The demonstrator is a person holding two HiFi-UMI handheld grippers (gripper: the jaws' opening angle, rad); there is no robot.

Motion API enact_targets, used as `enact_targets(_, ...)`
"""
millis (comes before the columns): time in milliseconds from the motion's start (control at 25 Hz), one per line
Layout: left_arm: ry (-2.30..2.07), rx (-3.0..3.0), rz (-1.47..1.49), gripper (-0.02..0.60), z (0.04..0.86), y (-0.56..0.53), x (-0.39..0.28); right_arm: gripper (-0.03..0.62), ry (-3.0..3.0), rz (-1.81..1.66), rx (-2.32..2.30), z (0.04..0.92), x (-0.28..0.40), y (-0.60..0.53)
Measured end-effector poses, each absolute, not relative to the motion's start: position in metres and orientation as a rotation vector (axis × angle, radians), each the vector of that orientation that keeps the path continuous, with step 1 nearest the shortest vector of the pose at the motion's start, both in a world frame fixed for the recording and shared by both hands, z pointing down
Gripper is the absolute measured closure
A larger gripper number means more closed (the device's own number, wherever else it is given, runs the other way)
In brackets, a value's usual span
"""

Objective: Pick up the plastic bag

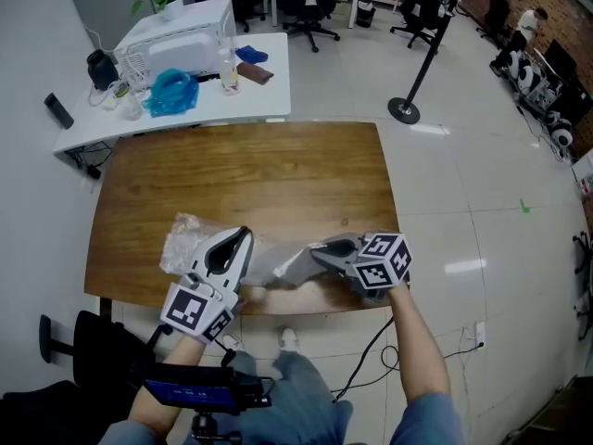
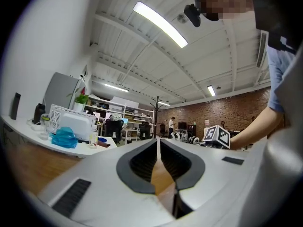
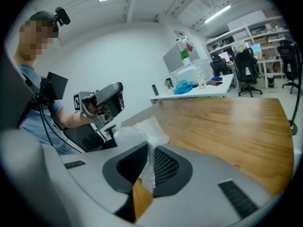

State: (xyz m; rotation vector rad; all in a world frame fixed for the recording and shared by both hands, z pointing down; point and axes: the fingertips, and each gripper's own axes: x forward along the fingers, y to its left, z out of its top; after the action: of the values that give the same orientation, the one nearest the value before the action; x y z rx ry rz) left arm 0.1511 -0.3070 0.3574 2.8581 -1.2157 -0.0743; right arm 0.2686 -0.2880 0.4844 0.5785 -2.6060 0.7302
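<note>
**At tabletop [image 1: 250, 170] front edge: pinched, not yet lifted**

Along the near edge, lying crumpled, clear and crinkly: bag [image 1: 188, 237]. Caught at its right end by right gripper [image 3: 150, 148], jaws drawn nearly together on a strip of film running up between them. Looks like a true pinch, though too thin and glassy to be sure of firm pressure. Bunched just past those jaws and low over the tabletop.

Left gripper [image 2: 158, 141]: pressed together, holding nothing, with only tabletop visible through the slit. Held level over the bag's middle in the head view, seemingly not touching it.

Judged as the grasp-and-lift step: hold taken on one end, bulk of bag down on the tabletop.

Next move, as judged:
- Check the squeeze on the film before raising, since slippery and apt to slide out.
- Raise right gripper straight up and slowly, until the whole bag hangs free.
- For a second hold, spread left gripper first, lower it onto the loose left part, and close on a thick fold rather than a single layer.
- Pull upward rather than toward the body, to avoid dragging the bag off the edge.
</note>
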Motion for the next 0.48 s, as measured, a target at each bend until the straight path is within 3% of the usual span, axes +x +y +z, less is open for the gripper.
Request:
enact_targets(80,-1.204,2.858,-0.065,0.549,0.361,-0.307,0.159,0.56,-2.59,0.711,0.658,0.49,0.282,-0.293)
enact_targets(120,-1.2,2.858,-0.062,0.549,0.362,-0.307,0.162,0.515,-2.582,0.711,0.684,0.492,0.287,-0.295)
enact_targets(160,-1.197,2.858,-0.06,0.549,0.363,-0.308,0.165,0.43,-2.573,0.712,0.702,0.495,0.291,-0.296)
enact_targets(480,-1.166,2.867,-0.058,0.549,0.364,-0.309,0.187,0.391,-2.557,0.644,0.831,0.498,0.316,-0.304)
